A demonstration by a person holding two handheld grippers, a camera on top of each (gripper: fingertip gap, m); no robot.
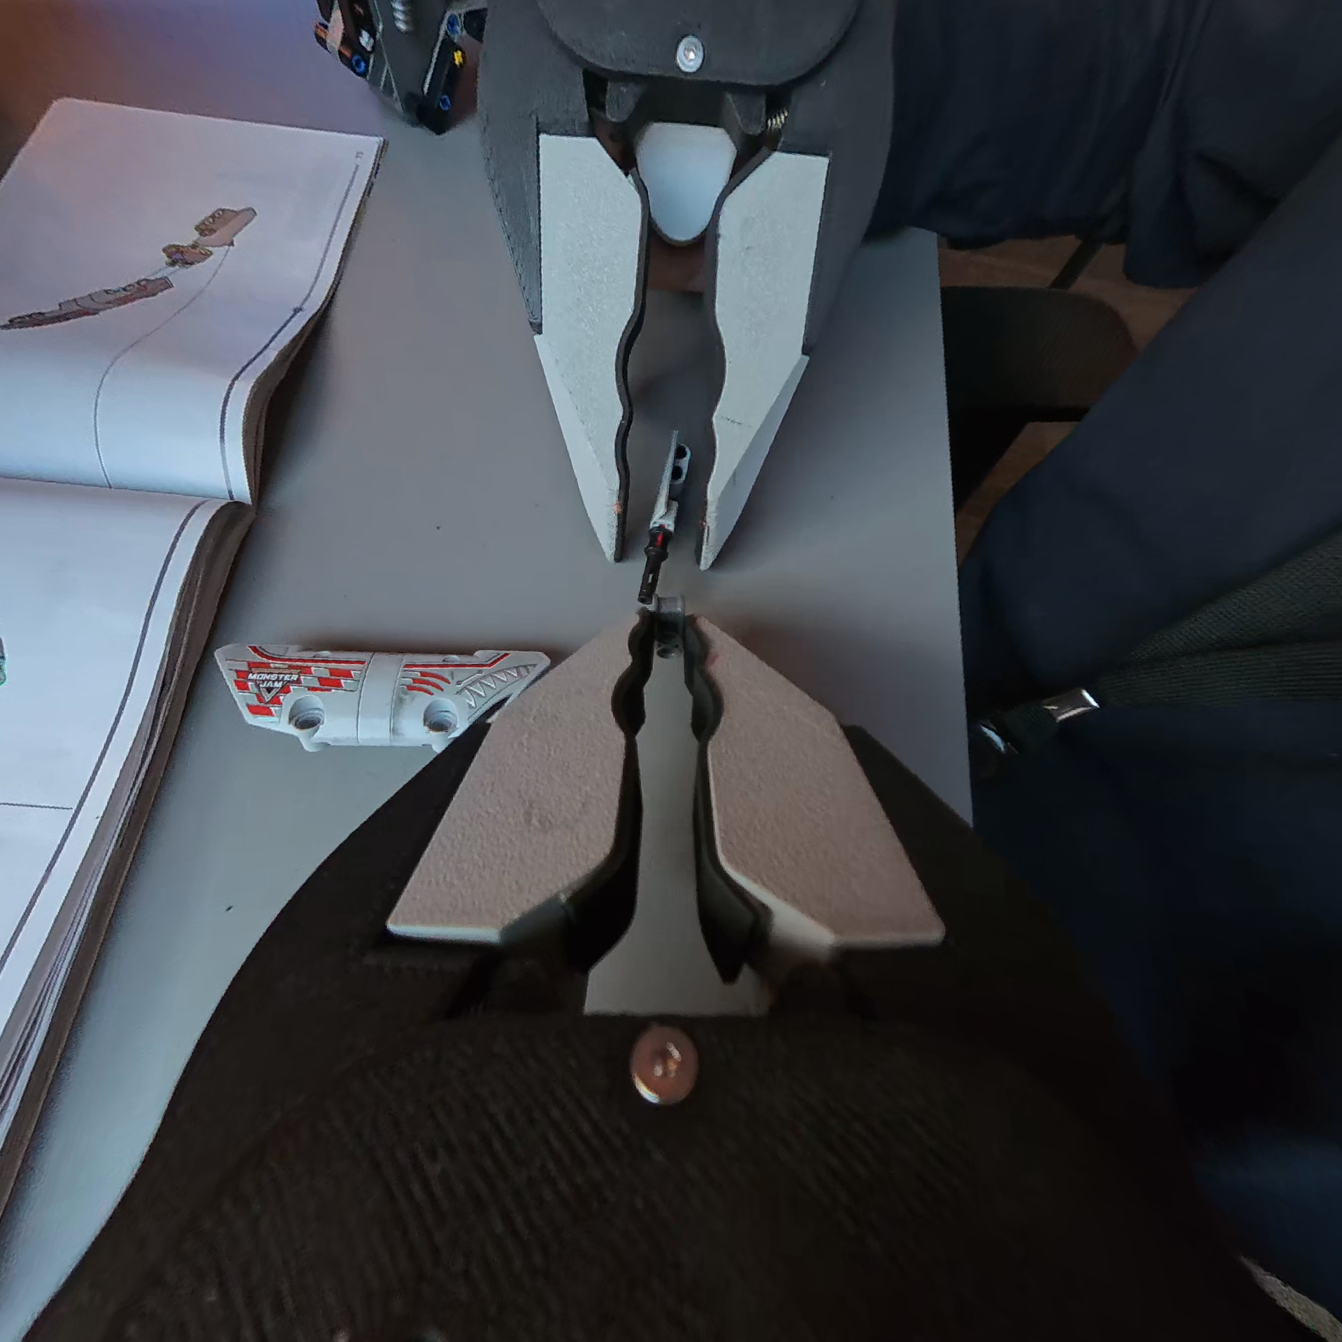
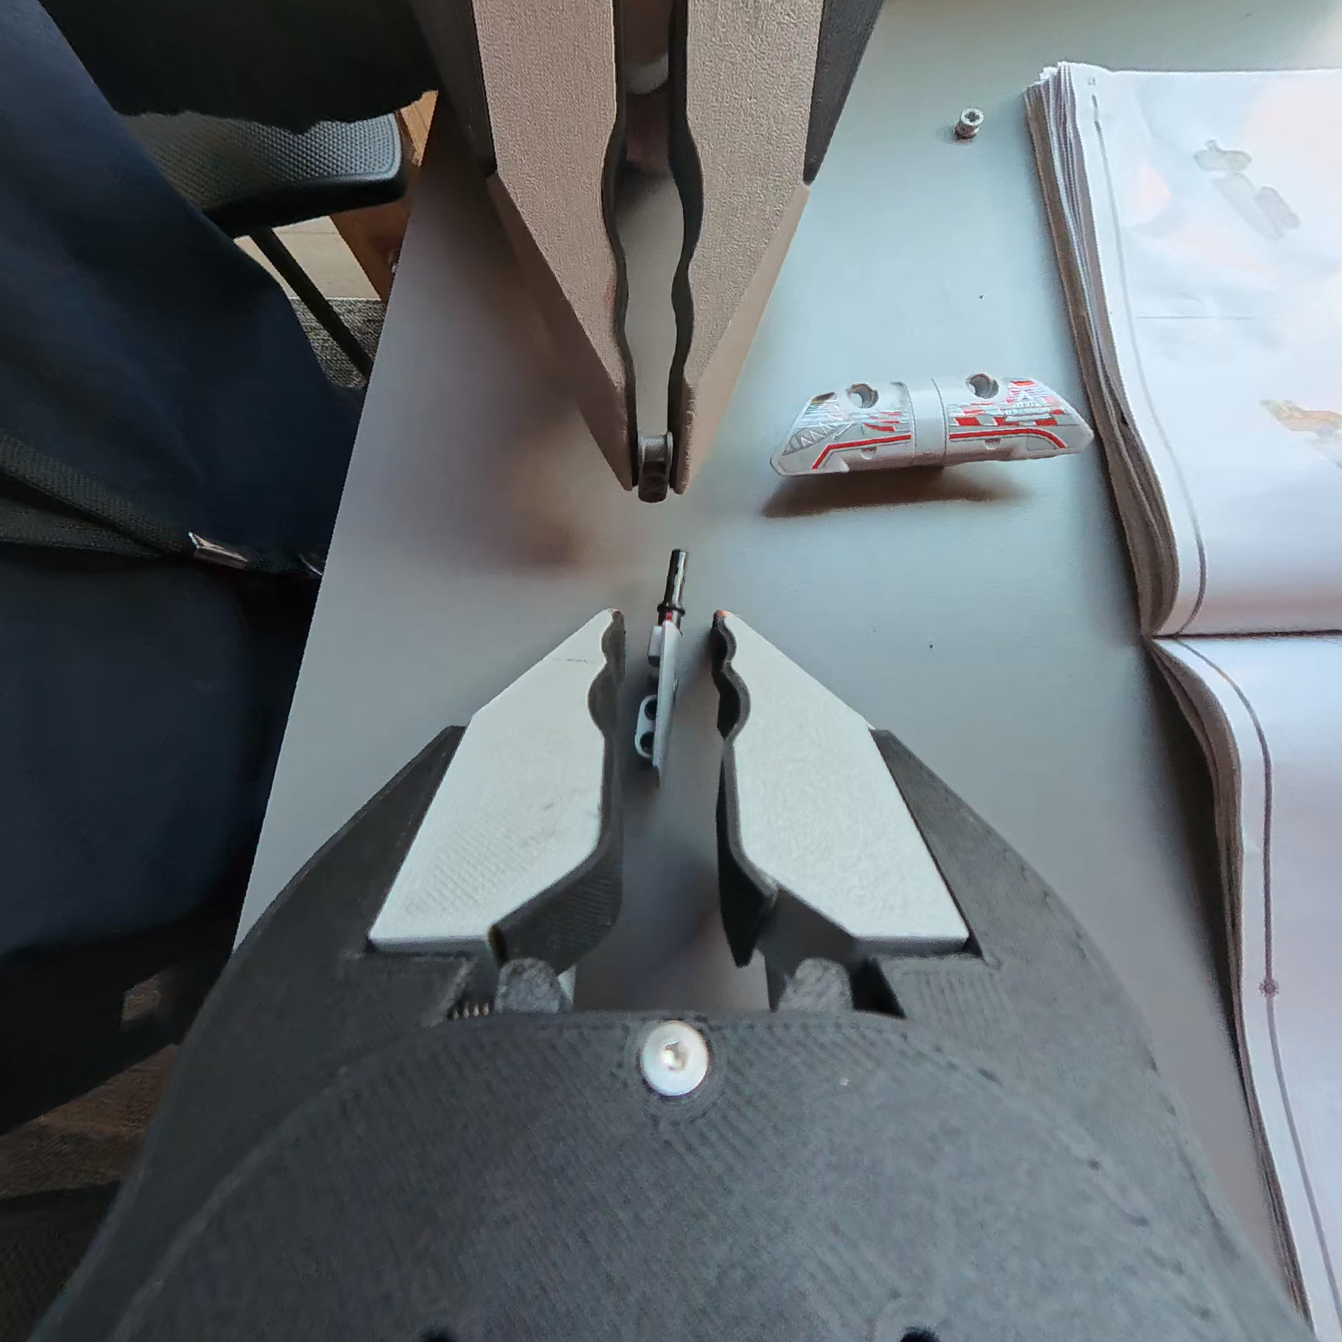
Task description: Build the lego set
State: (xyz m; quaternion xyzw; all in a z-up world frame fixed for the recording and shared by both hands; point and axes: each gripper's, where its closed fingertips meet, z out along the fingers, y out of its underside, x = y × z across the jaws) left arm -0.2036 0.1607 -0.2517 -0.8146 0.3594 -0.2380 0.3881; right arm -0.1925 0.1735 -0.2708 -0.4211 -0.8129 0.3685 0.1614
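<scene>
My left gripper [image 1: 667, 623] is shut on a small dark grey connector [image 1: 669, 606], which also shows in the right wrist view [image 2: 656, 465]. My right gripper [image 2: 667, 617] faces it tip to tip and holds a thin light grey panel piece [image 2: 664, 675] edge-on between its fingers. A black pin [image 2: 677, 574] sticks out of that piece toward the connector. The pin tip and the connector are a small gap apart, above the grey table [image 1: 436, 436]. The right gripper also shows in the left wrist view [image 1: 661, 559].
A grey curved panel with red printing [image 1: 377, 693] lies on the table beside the grippers. An open instruction booklet [image 1: 145, 363] lies beyond it. A partly built dark model [image 1: 399, 58] stands at the far edge. A small grey bush [image 2: 966, 122] lies loose. A person in dark clothing [image 1: 1162, 653] sits at the table's edge. The tips of both grippers are at nearly the same place. The small grey bush [image 2: 966, 122] is about equally far from each gripper, around 20 centimeters.
</scene>
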